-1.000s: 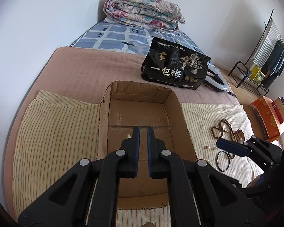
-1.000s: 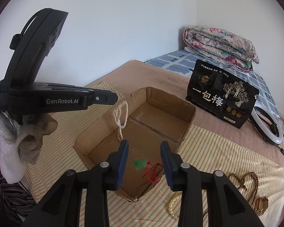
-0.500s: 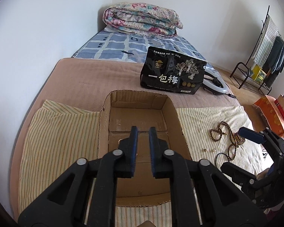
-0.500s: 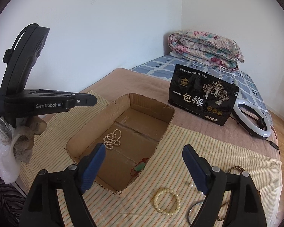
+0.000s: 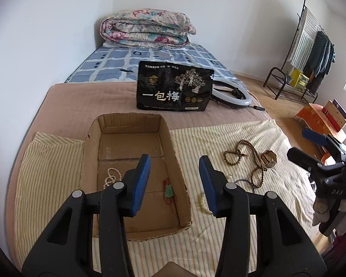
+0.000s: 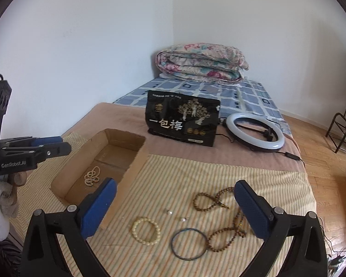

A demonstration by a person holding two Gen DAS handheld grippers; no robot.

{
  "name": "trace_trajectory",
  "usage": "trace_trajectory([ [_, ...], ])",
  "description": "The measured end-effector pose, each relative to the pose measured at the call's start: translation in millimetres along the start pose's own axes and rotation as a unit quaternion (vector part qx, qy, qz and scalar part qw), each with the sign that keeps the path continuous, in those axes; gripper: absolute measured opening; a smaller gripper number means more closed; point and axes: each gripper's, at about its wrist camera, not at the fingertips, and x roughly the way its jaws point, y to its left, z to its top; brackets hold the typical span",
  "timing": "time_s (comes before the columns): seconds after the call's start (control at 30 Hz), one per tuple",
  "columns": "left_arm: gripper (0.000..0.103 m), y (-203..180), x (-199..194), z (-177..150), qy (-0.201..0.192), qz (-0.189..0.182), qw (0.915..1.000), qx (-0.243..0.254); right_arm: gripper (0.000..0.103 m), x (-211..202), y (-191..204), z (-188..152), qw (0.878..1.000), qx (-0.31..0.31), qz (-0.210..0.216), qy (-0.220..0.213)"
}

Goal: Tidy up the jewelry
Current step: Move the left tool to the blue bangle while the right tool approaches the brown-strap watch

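**Hovering over the bed, both grippers empty**

Opening as you hold it, your left gripper (image 5: 174, 182) has narrow-spread fingers with nothing between them, above the box (image 5: 175, 161). Your right gripper (image 6: 175, 210) is spreading to its widest, also empty, right of the box. Inside the box lie a pearl necklace (image 6: 92, 176) and a green pendant (image 5: 169, 190). Right of the box, on the striped cloth (image 6: 219, 170), lie a cream bracelet (image 6: 146, 230), a bangle (image 6: 188, 243) and brown beads (image 6: 219, 217).

Bright, soft daylight; sharp focus; fisheye bending with dark corners.
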Motion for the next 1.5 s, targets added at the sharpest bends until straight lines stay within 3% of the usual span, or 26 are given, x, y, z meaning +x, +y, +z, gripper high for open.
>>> trace_trajectory([
  [0.4, 0.044, -67, 16, -22, 0.032, -0.033, 0.9978, 0.048, 0.103, -18, -84, -32, 0.997, 0.050, -0.059, 0.022],
  [0.67, 0.044, -109, 35, -51, 0.063, -0.044, 0.9922, 0.098, 0.103, -13, -102, -52, 0.996, 0.051, -0.054, 0.043],
  [0.93, 0.044, -124, 61, -77, 0.098, -0.057, 0.9871, 0.113, 0.098, 1, -95, -70, 0.996, 0.017, -0.035, 0.077],
  [1.3, 0.044, -135, 88, -85, 0.118, -0.069, 0.9834, 0.119, 0.088, 21, -124, -85, 0.992, 0.043, -0.046, 0.111],
  [1.5, 0.044, -141, 106, -87, 0.131, -0.076, 0.9809, 0.122, 0.087, 35, -142, -84, 0.990, 0.055, -0.058, 0.120],
])
